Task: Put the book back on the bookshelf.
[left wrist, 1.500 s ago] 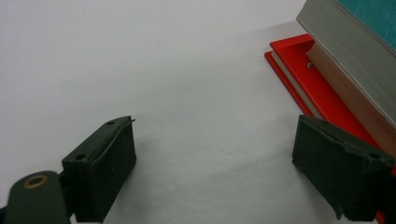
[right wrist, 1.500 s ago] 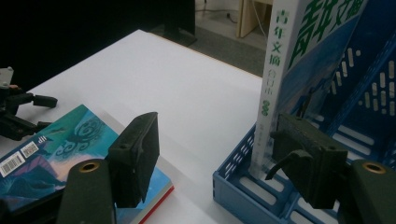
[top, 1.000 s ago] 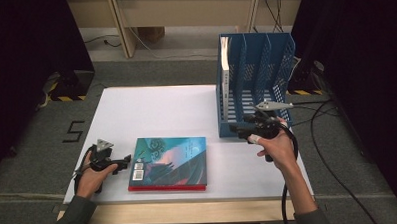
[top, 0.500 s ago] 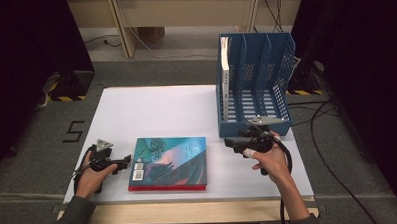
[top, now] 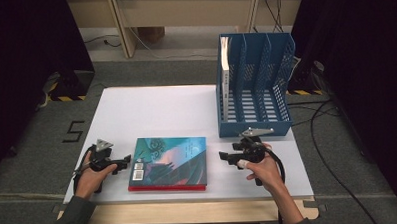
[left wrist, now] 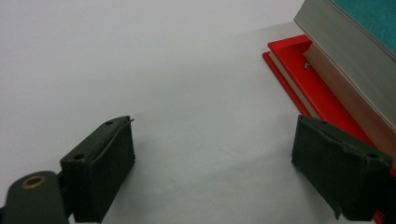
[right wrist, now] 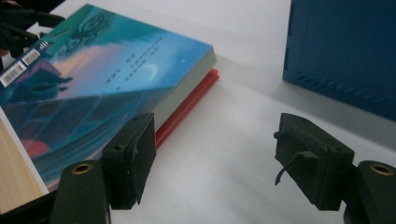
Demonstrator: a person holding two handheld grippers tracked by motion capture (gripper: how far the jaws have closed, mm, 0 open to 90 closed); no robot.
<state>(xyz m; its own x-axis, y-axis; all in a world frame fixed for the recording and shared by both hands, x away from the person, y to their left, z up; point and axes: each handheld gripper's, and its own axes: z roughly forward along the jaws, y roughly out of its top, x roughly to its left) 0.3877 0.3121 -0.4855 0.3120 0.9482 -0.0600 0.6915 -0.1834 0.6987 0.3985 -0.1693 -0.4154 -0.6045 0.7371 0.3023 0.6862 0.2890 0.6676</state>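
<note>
2 books (top: 169, 162) lie stacked flat near the table's (top: 156, 111) front edge, teal one on a red one, between the grippers. The left gripper (top: 122, 163) rests just left of the stack, jaws spread, empty. The right gripper (top: 224, 156) sits near its right edge, jaws wide, gripping nothing, just before the blue rack (top: 253, 90).

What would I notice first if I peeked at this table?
Probably the book with its teal picture cover, lying flat near the front edge of the white table on top of a thin red book. Next, the tall blue file rack at the back right, with one book standing in its left slot. An open gripper waits on each side of the flat book: left gripper, right gripper.
</note>
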